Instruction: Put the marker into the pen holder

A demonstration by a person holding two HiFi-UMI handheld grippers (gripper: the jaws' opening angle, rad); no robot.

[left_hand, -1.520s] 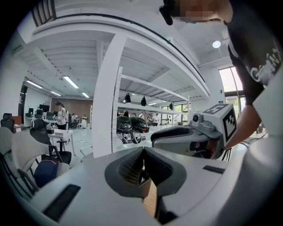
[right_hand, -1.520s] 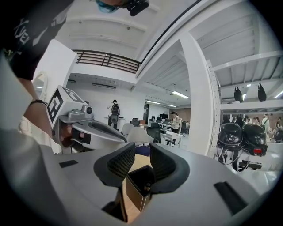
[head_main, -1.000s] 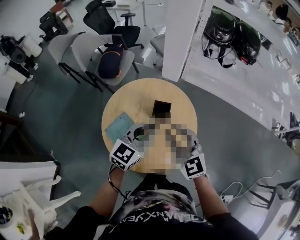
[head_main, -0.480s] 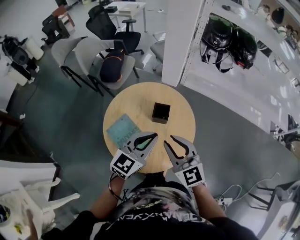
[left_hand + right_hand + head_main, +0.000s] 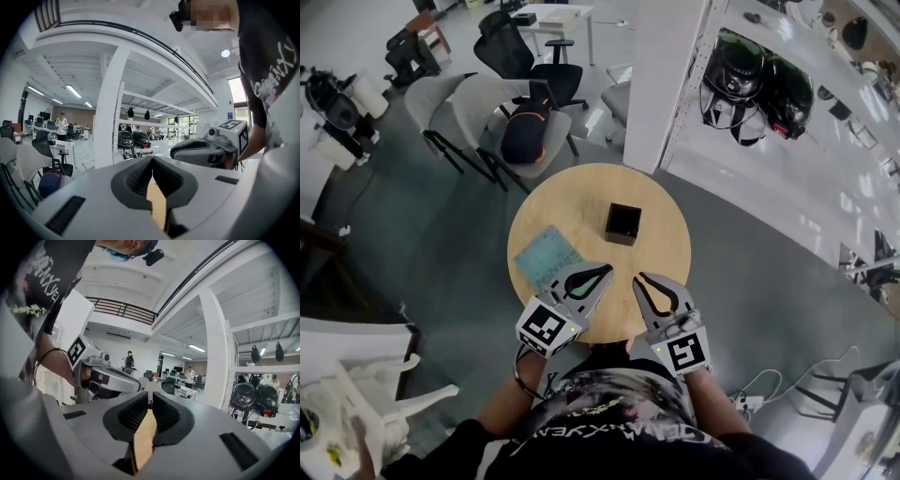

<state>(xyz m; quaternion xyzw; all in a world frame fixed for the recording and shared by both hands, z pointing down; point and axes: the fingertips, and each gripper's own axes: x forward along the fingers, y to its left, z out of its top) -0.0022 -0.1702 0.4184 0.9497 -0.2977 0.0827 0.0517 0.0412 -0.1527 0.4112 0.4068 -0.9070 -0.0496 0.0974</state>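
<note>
The black square pen holder stands upright near the middle of the round wooden table. No marker shows in any view. My left gripper hovers over the table's near edge, its jaws closed tip to tip with nothing between them. To its right, my right gripper is also shut and holds nothing. In the left gripper view the left gripper has its pads meeting, with only tabletop showing below. The right gripper view shows the same for the right gripper. Both grippers are short of the holder.
A teal pad lies on the table's left side, just beyond the left gripper. Grey chairs, one with a dark bag on it, stand behind the table. A white pillar and a shelf with helmets are at the back right.
Both grippers have drawn back a little toward the person, from over the table to its near edge. Their jaws stay shut.
</note>
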